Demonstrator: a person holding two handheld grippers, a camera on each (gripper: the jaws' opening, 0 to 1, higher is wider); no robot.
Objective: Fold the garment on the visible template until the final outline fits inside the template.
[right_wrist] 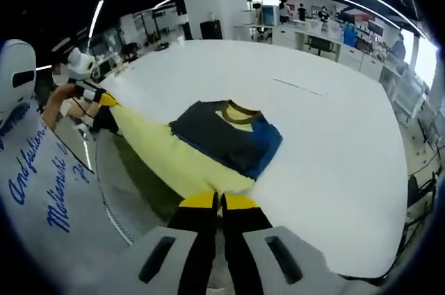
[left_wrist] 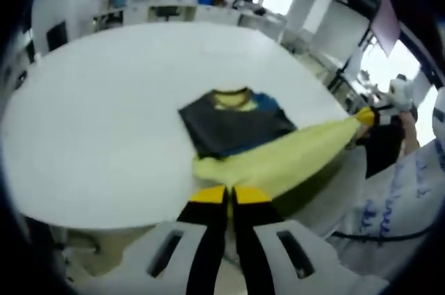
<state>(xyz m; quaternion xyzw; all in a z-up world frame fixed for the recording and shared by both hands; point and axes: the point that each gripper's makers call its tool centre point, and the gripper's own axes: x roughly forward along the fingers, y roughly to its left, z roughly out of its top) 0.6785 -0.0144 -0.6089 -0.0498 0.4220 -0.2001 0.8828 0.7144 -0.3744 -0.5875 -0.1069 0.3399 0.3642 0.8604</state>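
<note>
A garment with a dark navy and blue body (left_wrist: 240,124) (right_wrist: 226,135) and a yellow collar lies flat on the white table (left_wrist: 104,100) (right_wrist: 334,156). Its pale yellow part (left_wrist: 278,159) (right_wrist: 163,152) is stretched taut along the table's near edge between both grippers. My left gripper (left_wrist: 229,194) is shut on one end of this yellow cloth, and it also appears at the far left of the right gripper view (right_wrist: 106,99). My right gripper (right_wrist: 219,201) is shut on the other end, seen too at the right of the left gripper view (left_wrist: 365,115). A faint thin line (right_wrist: 299,86) marks the tabletop beyond the garment.
The person's white clothing with blue lettering (left_wrist: 396,204) (right_wrist: 42,184) stands close to the table's edge. Desks, shelves and people (right_wrist: 327,30) fill the room behind the table. A wide stretch of bare tabletop lies beyond and beside the garment.
</note>
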